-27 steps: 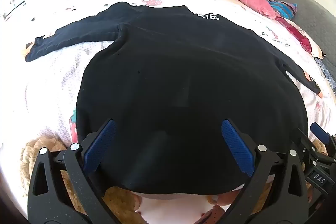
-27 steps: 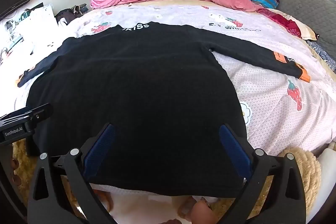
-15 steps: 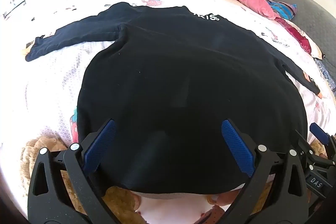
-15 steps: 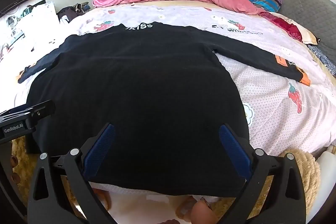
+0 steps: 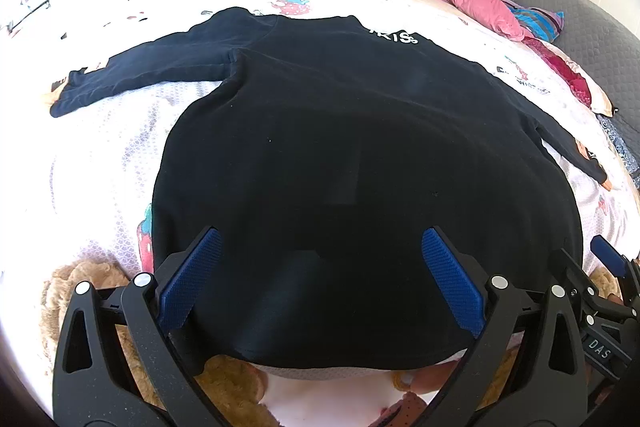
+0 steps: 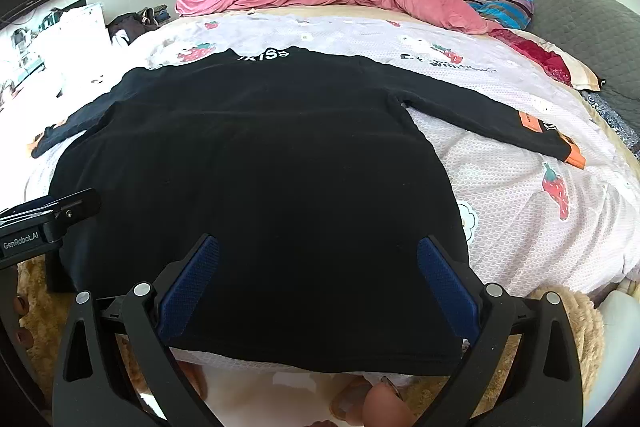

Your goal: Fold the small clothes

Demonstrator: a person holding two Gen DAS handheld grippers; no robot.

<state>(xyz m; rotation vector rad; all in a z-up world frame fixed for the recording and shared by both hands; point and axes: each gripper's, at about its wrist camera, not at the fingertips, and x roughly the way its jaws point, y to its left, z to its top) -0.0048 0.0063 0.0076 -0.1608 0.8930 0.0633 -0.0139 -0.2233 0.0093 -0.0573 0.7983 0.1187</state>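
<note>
1. The black shirt (image 5: 340, 155) lies flat on the bed (image 6: 520, 195), sleeves out
2. Left gripper (image 5: 320, 275) and right gripper (image 6: 318, 277) hover spread over its hem, holding nothing
3. Risk: pinching bedsheet along with hem, or uneven grips skewing the fold

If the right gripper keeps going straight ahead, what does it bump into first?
Probably the black shirt. The right gripper, jaws open, points over its hem, so its body comes first; the height above the cloth is unclear.
</note>
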